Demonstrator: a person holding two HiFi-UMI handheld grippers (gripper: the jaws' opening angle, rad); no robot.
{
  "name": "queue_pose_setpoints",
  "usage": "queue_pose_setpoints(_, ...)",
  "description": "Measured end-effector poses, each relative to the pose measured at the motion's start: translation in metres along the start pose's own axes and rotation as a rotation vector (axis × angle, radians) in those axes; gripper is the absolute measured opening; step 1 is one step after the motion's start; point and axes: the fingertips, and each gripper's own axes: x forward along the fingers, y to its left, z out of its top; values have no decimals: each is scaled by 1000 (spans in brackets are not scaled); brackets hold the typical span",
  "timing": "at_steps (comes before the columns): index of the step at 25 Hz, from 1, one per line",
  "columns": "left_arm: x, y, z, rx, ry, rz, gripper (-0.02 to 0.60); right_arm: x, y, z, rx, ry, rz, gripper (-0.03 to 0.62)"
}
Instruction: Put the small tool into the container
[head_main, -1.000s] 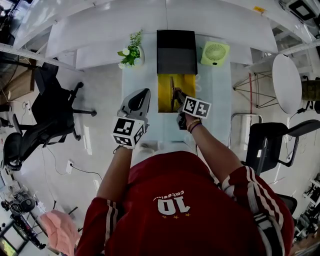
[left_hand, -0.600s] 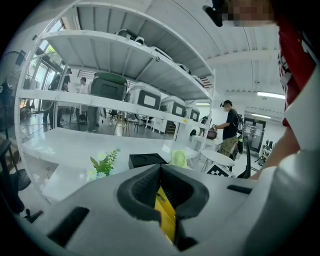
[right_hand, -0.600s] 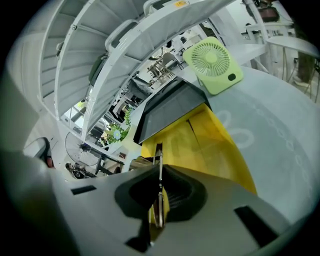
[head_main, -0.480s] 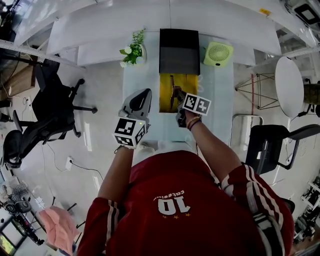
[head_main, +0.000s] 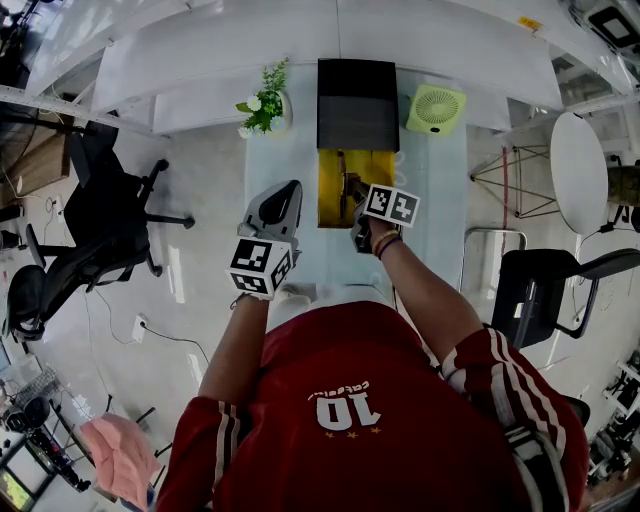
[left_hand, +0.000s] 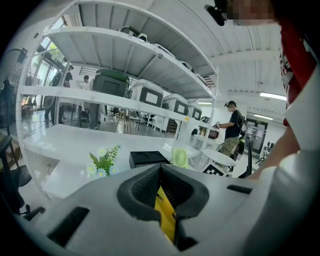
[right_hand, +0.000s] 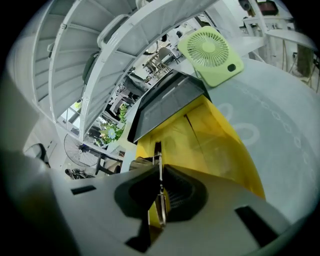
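Observation:
A yellow open container (head_main: 330, 190) lies on the pale table (head_main: 435, 200), with a black box (head_main: 357, 104) right behind it. My right gripper (head_main: 352, 192) hovers over the container's right part, shut on a thin metal small tool (head_main: 343, 170). In the right gripper view the small tool (right_hand: 159, 167) stands upright between the pads of the right gripper (right_hand: 160, 175), above the yellow container (right_hand: 215, 135). My left gripper (head_main: 283, 197) is held left of the container, its jaws closed with nothing between them. In the left gripper view the left gripper (left_hand: 160, 172) shows the yellow container (left_hand: 166, 217) beyond it.
A green fan (head_main: 434, 108) stands at the table's back right and a small potted plant (head_main: 263, 100) at the back left. Office chairs (head_main: 95, 215) stand on the floor at both sides. A white shelf (head_main: 330, 35) runs behind the table.
Almost nothing has changed. The right gripper with the small tool has edged slightly forward over the yellow container; the left gripper has stayed put.

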Motion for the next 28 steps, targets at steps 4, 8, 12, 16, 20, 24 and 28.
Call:
queue_pose_setpoints(4, 1, 3, -3, -4, 15, 3, -2, 3, 1, -1, -14, 16, -3, 11)
queue_pose_setpoints(8, 4, 3, -6, 2, 28, 9, -2, 3, 0, -1, -28, 17, -1, 25)
queue_pose_setpoints(12, 5, 8, -4, 1, 37, 14, -2, 2, 3, 1, -29, 10, -2, 37)
queue_pose_setpoints(16, 6, 10, -4, -8, 37, 22, -2, 0, 1, 2, -39, 16, -13, 41)
queue_pose_setpoints(20, 8, 9, 1, -8, 36, 14, -2, -9, -6, 7, -64, 17, -48, 42)
queue_pose_setpoints(24, 5, 8, 3, -18, 38, 3, -2, -21, -16, 7, -100, 22, -113, 52)
queue_pose_setpoints(28, 2, 9, 5, -20, 32, -9, -2, -35, -27, 14, -146, -12, -202, 63)
